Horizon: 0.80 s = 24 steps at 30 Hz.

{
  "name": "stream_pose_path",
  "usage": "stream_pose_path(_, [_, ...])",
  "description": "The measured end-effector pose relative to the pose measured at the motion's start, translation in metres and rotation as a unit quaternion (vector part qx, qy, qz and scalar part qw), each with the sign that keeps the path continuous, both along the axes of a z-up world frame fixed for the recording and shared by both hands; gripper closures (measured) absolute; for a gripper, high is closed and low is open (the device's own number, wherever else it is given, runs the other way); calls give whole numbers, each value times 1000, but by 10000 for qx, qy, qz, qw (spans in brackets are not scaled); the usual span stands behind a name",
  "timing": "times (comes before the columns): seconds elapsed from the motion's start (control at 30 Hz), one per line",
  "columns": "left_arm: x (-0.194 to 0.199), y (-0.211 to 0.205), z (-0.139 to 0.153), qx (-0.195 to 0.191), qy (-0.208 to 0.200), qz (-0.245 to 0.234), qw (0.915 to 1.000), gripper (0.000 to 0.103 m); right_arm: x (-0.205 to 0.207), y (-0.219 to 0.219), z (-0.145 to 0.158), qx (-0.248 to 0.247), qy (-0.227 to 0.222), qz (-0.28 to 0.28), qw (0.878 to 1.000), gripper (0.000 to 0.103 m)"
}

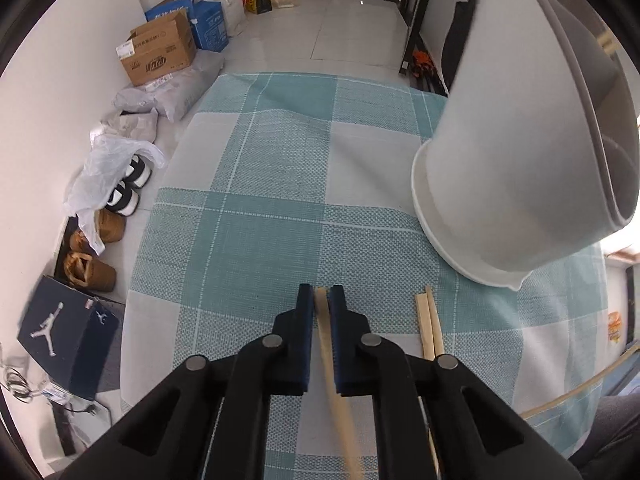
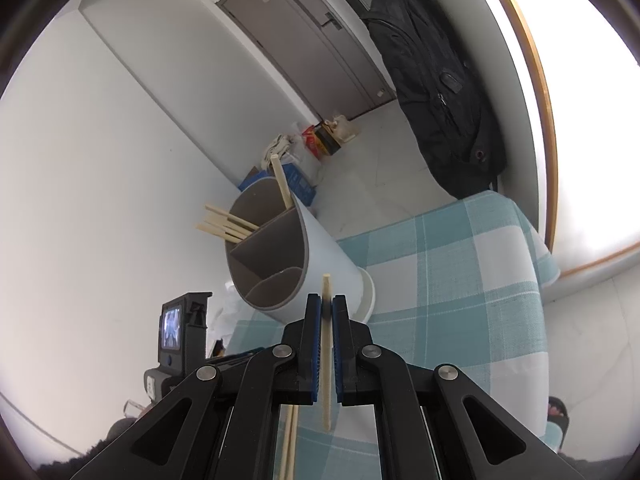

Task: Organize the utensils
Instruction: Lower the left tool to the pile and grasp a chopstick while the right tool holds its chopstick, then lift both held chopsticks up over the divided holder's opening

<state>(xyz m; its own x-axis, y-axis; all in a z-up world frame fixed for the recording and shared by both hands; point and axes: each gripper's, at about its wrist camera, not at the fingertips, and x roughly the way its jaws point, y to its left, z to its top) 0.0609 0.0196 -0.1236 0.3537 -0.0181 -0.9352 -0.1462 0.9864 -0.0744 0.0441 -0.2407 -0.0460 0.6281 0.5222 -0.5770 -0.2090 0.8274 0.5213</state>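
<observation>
Chopsticks [image 2: 224,222] are partly sorted: several already stand in the holder [image 2: 320,252] on the table w/ checked cloth [image 1: 280,184], left gripper [image 1: 321,294] and right gripper [image 2: 327,304] each pinch one, and a pair [image 1: 429,322] lies beside the holder's base.

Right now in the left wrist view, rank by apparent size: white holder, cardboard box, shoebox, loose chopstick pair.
1. White holder, though it's nearest the camera.
2-3. Shoebox and cardboard box: too alike.
4. Chopstick pair.
</observation>
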Motion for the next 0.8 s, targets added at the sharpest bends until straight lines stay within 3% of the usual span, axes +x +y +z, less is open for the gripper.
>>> stream_pose_path(0.1, [-4, 3, 6, -143, -205, 134, 9996, 101, -2, 3, 3, -91, -89, 25, 9999, 98])
stream_pose_path(0.2, [-11, 3, 25, -315, -654, 219, 9971, 101, -5, 7, 6, -170, -188, 58, 9997, 98])
stream_pose_path(0.47, [-44, -6, 90, -469, -2132, 175, 9757, 101, -17, 20, 14, -318, -430, 176, 9984, 98])
stream_pose_path(0.8, [-65, -1, 109, -472, -2836, -28, 9578, 101, -31, 49, 26, -594, -757, 440, 9944, 98])
